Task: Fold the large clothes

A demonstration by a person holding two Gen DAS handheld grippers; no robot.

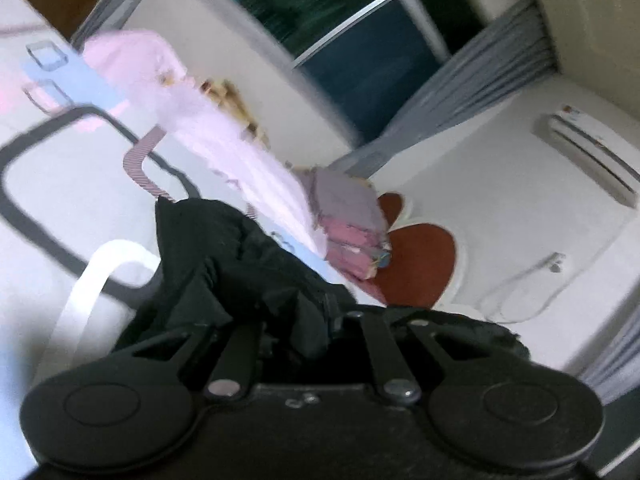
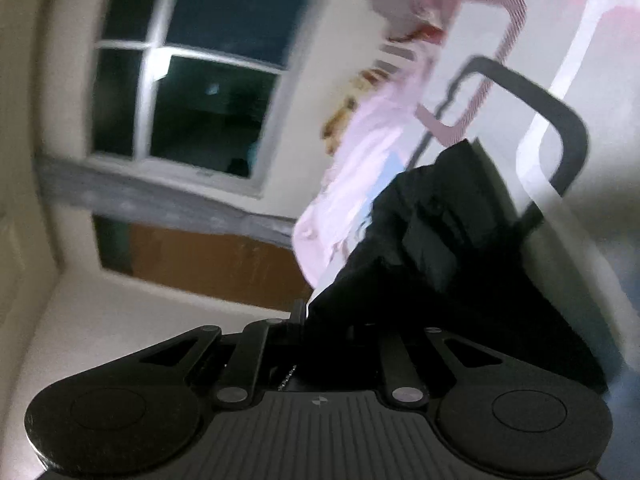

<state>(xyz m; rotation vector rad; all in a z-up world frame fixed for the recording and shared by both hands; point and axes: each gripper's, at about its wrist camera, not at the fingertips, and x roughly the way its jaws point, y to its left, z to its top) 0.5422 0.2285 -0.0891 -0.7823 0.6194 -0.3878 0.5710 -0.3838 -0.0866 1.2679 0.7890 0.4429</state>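
A black garment (image 1: 224, 252), crumpled and deeply creased, is gripped by the left hand-held gripper (image 1: 304, 320) and the right hand-held gripper (image 2: 340, 320), bunched between both above the patterned bed sheet (image 1: 72, 184); everything is blurred.

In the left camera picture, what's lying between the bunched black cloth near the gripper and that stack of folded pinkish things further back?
A pale pink garment, stretched diagonally across the patterned bedsheet, lies between the black garment and the folded stack. The left wrist view shows it.
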